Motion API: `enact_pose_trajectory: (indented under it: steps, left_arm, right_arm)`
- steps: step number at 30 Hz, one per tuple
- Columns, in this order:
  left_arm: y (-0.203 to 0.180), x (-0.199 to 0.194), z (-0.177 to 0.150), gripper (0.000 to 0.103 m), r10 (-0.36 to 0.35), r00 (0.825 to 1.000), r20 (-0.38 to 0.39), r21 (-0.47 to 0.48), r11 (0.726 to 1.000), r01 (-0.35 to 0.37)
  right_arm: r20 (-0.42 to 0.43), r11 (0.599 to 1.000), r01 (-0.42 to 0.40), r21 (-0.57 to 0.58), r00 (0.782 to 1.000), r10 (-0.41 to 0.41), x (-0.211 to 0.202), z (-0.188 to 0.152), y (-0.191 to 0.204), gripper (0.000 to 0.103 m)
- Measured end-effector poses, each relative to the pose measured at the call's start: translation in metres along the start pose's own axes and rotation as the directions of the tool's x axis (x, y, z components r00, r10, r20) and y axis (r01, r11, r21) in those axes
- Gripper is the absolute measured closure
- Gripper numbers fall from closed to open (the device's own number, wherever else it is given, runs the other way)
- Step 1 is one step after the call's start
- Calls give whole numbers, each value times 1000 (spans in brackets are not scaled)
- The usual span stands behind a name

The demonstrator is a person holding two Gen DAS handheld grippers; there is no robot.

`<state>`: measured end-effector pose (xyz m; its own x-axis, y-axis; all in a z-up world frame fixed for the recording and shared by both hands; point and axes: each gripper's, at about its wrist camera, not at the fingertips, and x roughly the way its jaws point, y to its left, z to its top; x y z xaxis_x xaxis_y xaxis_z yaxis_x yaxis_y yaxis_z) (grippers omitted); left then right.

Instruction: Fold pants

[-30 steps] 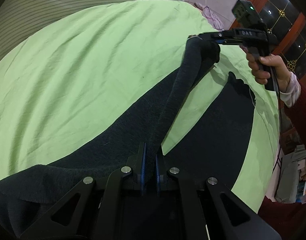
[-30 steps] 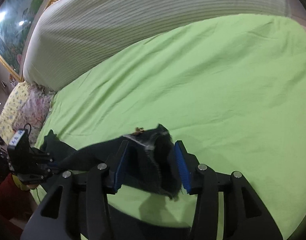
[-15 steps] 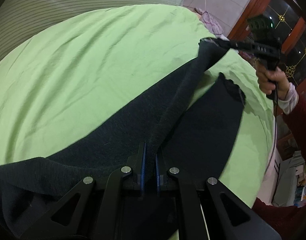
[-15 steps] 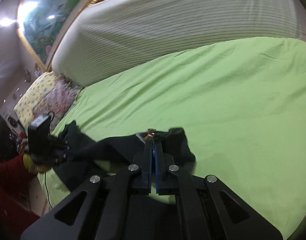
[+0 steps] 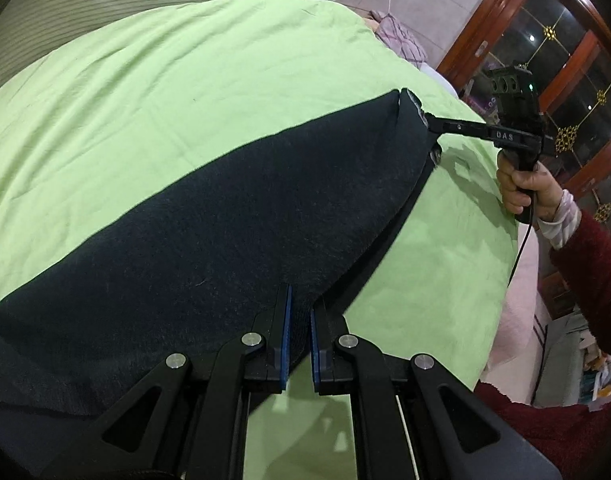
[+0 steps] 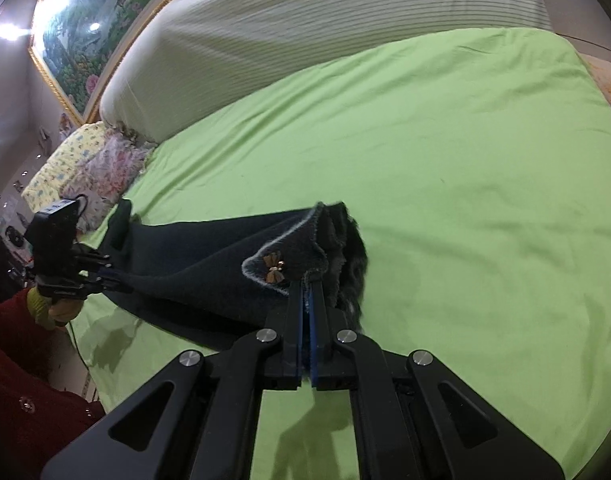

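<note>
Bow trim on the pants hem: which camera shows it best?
The right wrist view. The bow trim sits close and sharp beside the right gripper, which pinches the pants there. The left wrist view shows only that distant hem end, no bow visible.

We see a wide bed with a light green cotton sheet (image 6: 445, 168). Behind the bed stands a cream striped padded headboard (image 6: 325, 36), and above it hangs a gold-framed landscape painting (image 6: 89, 40). Beside the headboard lie flowered pillows (image 6: 85, 164). Past the bed's far corner stands a red-brown wooden cabinet with glass doors (image 5: 553, 52).
</note>
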<state>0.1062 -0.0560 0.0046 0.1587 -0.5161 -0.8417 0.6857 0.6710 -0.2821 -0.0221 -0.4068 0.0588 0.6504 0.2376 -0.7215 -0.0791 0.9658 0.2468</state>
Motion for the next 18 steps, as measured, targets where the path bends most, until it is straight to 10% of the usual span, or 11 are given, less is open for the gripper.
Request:
enact_pose_trajectory:
  steps: [6, 11, 13, 18]
  left_arm:
    - [2, 20, -3, 87, 57, 998, 9, -94, 994, -56]
    - [0, 0, -16, 50, 59, 996, 60, -191, 980, -47]
    - [1, -8, -22, 49, 69, 994, 80, -233, 971, -48]
    - [26, -47, -46, 39, 142, 982, 128, -429, 900, -74]
  right_arm:
    - [-27, 991, 127, 45, 992, -126, 16, -3, 1, 97]
    - [37, 970, 232, 68, 971, -234, -9, -7, 17, 93]
    - [76, 967, 248, 61, 965, -252, -20, -8, 32, 93]
    - [171, 990, 141, -8, 976, -138, -27, -14, 86, 60]
